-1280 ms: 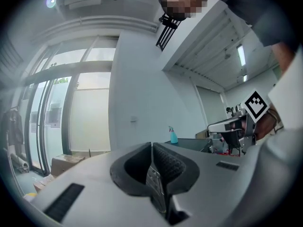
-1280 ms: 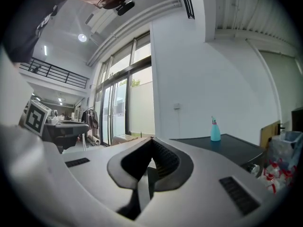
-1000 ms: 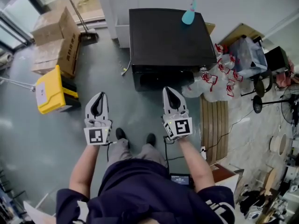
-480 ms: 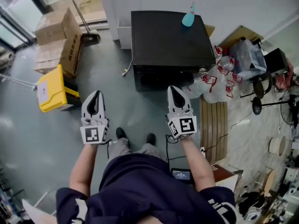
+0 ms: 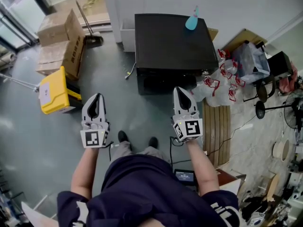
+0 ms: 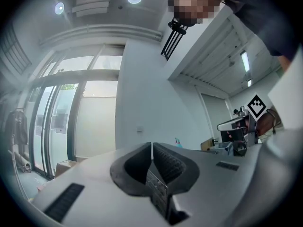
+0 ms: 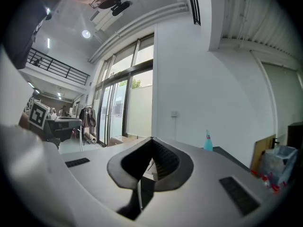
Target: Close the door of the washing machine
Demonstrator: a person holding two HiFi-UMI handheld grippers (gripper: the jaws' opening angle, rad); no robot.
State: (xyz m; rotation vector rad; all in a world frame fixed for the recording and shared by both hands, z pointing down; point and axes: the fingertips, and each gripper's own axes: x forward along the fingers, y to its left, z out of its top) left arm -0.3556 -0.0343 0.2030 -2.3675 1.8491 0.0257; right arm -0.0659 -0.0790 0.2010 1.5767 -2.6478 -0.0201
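The washer (image 5: 173, 41) stands against the wall ahead of the person, well apart from both tongs. Its front (image 5: 163, 82) is seen steeply from above. No door swings out from it in this view, so whether the door is ajar or latched cannot be told.

The left tongs (image 5: 98, 97) are together with nothing between them, and so are the right tongs (image 5: 181, 91). Both are held level in front of the body.

Likely risks:
- Closed tips give a small, hard point of contact. They could skid off a smooth door and scrape the front.
- Too light a push may leave the door unlatched, so that it springs back.
- Too hard a shove could shake the washer and topple the bottle (image 5: 191, 18) standing on its top near the back edge.
- The bags (image 5: 218, 82) lie just beside the washer's right corner and could catch a wide-swinging door or the right tongs.

Count:
- one washer
- one bottle
- two tongs
- two cardboard boxes (image 5: 59, 27)
- one yellow bin (image 5: 53, 90)
- two shoes (image 5: 123, 136)
- a heap of bags, too tangled to number
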